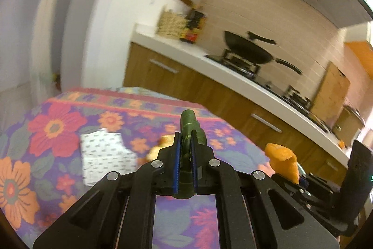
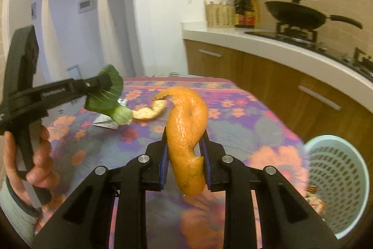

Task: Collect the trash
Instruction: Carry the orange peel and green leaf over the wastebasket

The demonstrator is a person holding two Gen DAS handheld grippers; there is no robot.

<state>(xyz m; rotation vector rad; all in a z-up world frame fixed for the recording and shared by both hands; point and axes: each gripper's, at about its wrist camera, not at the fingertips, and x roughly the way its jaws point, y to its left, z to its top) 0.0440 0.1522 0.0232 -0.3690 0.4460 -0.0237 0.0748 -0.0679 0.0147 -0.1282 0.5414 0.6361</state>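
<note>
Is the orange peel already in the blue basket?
No, the orange peel is pinched between the right gripper's fingers above the table, while the basket stands off to the side.

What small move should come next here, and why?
Probably swing the right gripper right, over the pale blue basket, and release. Its jaws already clamp the orange peel, the left gripper holds a green leaf, and the basket sits beside the table.

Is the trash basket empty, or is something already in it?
Not empty: scraps lie at the bottom of the pale blue trash basket, seen in the right wrist view. What they are is unclear.
</note>
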